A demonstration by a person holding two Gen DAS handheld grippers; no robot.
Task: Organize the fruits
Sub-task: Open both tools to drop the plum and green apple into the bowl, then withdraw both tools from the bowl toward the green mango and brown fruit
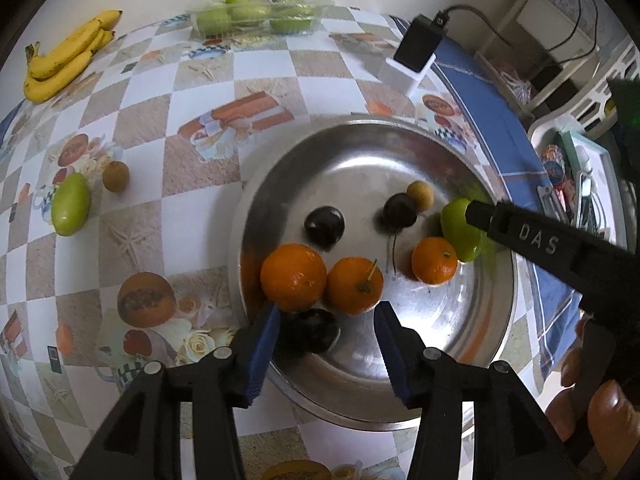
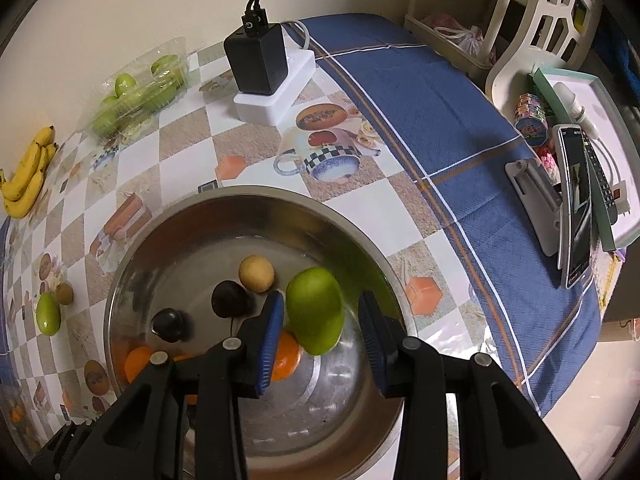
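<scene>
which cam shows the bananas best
The left wrist view: the bananas lie large and unobstructed at the table's far left. The right wrist view shows the same bunch smaller, squeezed against the frame's left edge.

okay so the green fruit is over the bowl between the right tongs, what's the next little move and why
Probably lift the right tongs straight up and away. They stand open around the green fruit, which already sits inside the metal bowl beside an orange. Another green fruit waits on the table.

I count 3 oranges (image 1: pixel 293 276) in bowl (image 1: pixel 480 344) | 3 dark plums (image 1: pixel 324 225) | 2 green mangoes (image 1: pixel 460 230) | 2 longans (image 1: pixel 420 195) | banana bunch (image 1: pixel 60 60) at 10 o'clock
</scene>
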